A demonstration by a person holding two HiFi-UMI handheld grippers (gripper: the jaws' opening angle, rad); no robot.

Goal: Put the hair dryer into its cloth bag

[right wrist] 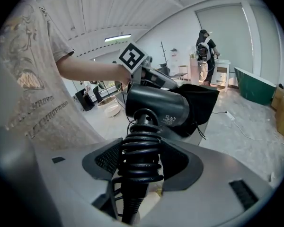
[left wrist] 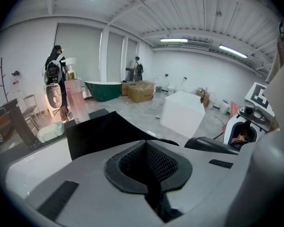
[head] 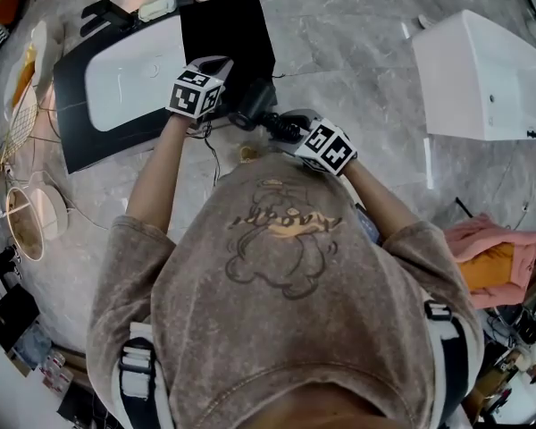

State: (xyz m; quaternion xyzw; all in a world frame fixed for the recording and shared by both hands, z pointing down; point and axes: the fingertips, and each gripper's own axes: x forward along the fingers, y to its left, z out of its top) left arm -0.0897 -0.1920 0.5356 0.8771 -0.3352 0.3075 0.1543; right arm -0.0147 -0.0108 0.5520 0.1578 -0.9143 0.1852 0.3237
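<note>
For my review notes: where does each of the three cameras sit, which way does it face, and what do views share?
Head view: on the head, facing steeply down; shirt, arms, left tongs, right tongs show.
Left gripper view: on the left tongs, pinched shut on the cloth bag, facing across the room.
Right gripper view: on the right tongs, clamping the hair dryer; shirt and left arm show.
Shared: all show the bag.

Head view: the hair dryer (head: 252,105) shows only as a dark lump at centre, its handle hidden in the right gripper (head: 284,125). Right gripper view: at 2 o'clock, it is unclear whether the dryer's front end sits inside the cloth bag (right wrist: 206,103). The cord-wrapped handle runs off at 6 o'clock. A distant person (right wrist: 206,44) at 1 o'clock is too small to describe.
</note>
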